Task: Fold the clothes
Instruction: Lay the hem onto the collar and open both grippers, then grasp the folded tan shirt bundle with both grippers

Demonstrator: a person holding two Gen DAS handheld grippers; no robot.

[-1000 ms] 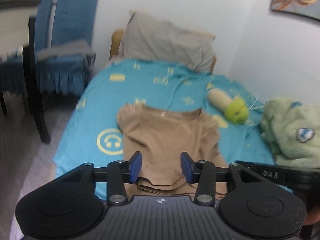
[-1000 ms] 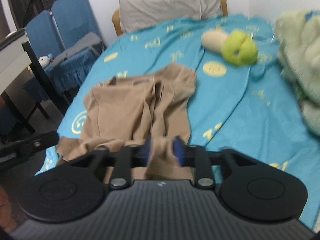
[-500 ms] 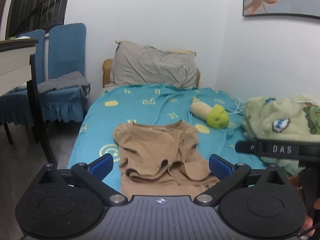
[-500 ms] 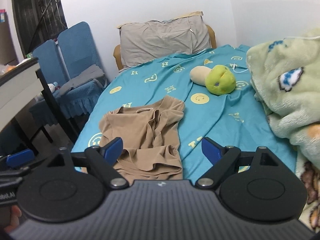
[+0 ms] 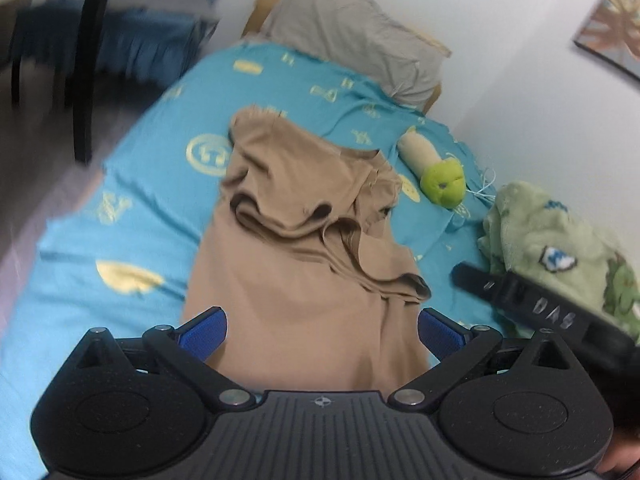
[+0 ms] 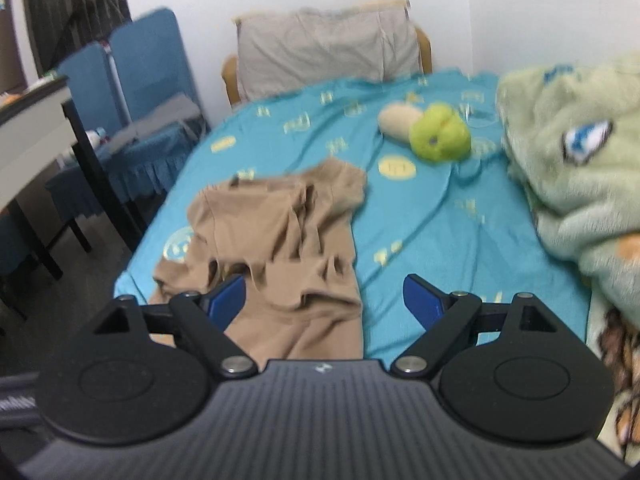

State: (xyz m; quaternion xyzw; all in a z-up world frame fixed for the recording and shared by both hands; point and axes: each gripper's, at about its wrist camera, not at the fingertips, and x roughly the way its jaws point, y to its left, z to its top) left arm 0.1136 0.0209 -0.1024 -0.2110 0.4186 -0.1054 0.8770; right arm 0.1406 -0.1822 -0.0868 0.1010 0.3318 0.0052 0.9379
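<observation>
Turquoise bedsheet (image 5: 132,184) under tan garment (image 5: 304,280), lengthwise toward pillow (image 5: 356,36); both hand-held grippers (image 5: 322,334) (image 6: 324,298) open, empty.

My left tongs (image 5: 322,330) hang wide open over the rumpled tan garment (image 5: 312,240) on the teal bed (image 5: 132,184); my right tongs' black arm (image 5: 532,304) reaches in beside the green blanket (image 5: 560,240).
</observation>
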